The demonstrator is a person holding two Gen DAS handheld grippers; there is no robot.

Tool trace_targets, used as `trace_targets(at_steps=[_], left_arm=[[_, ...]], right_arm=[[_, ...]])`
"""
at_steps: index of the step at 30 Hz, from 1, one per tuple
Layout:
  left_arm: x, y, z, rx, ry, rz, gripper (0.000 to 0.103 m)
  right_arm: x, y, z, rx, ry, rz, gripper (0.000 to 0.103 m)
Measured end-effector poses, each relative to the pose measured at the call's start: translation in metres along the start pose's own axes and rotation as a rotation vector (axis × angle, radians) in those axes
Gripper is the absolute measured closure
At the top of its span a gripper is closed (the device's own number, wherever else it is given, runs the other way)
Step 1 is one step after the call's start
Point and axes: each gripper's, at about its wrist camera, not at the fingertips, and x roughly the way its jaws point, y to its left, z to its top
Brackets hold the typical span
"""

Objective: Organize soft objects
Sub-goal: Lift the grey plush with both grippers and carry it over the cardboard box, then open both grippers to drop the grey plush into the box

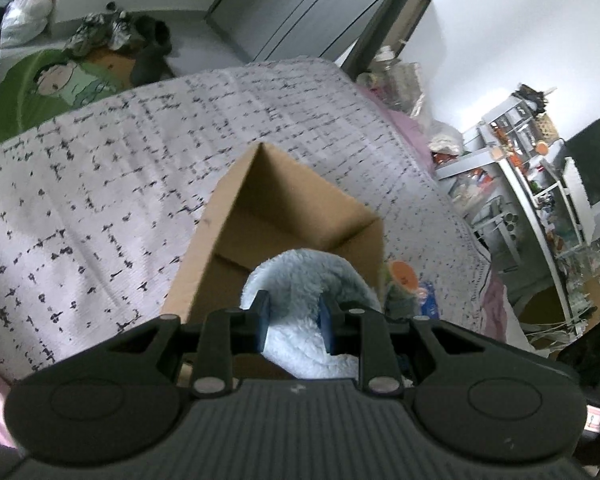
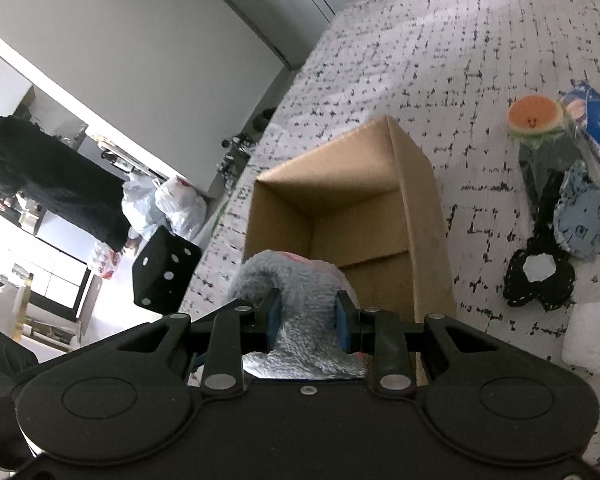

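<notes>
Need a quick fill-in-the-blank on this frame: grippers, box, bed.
1. Both grippers, left gripper and right gripper, are shut on a fluffy ____ plush.
2. The cardboard box stands on the bed with its top ____.
3. The orange-faced toy lies ____ the box.

Missing: grey; open; outside

Both grippers, the left gripper (image 1: 294, 316) and the right gripper (image 2: 309, 318), are matte black plastic with ribbed tops. Their fingers (image 1: 262, 320) carry blue pads. Silver rivets pin the linkage bars.

A bed (image 2: 440, 60) (white cover, black flecks) carries an open cardboard box (image 2: 416, 184), an orange plush (image 2: 534, 118), a blue packet (image 2: 598, 124) and a blue plush (image 2: 584, 224).
</notes>
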Motion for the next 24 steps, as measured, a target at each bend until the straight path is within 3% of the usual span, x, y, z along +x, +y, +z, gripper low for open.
trace_targets(at_steps=[7, 14, 19, 20, 21, 24], left_arm=[[0.012, 0.009, 0.0, -0.023, 0.024, 0.026, 0.078], [0.012, 0.01, -0.003, -0.034, 0.044, 0.097, 0.072], [0.003, 0.001, -0.004, -0.024, 0.036, 0.154, 0.047], [0.001, -0.002, -0.005, -0.02, 0.034, 0.154, 0.042], [-0.001, -0.005, -0.006, -0.014, 0.032, 0.158, 0.039], [-0.007, -0.017, -0.01, 0.014, 0.023, 0.173, 0.029]], right_arm=[[0.007, 0.001, -0.002, 0.005, 0.017, -0.008, 0.07], [-0.009, -0.007, -0.001, 0.02, -0.005, -0.03, 0.054], [-0.029, -0.011, 0.0, 0.006, -0.026, -0.025, 0.045], [-0.034, -0.011, 0.0, 0.004, -0.032, -0.029, 0.039], [-0.038, -0.012, 0.002, -0.003, -0.038, -0.042, 0.033], [-0.054, -0.013, 0.003, -0.028, -0.067, -0.039, 0.03]])
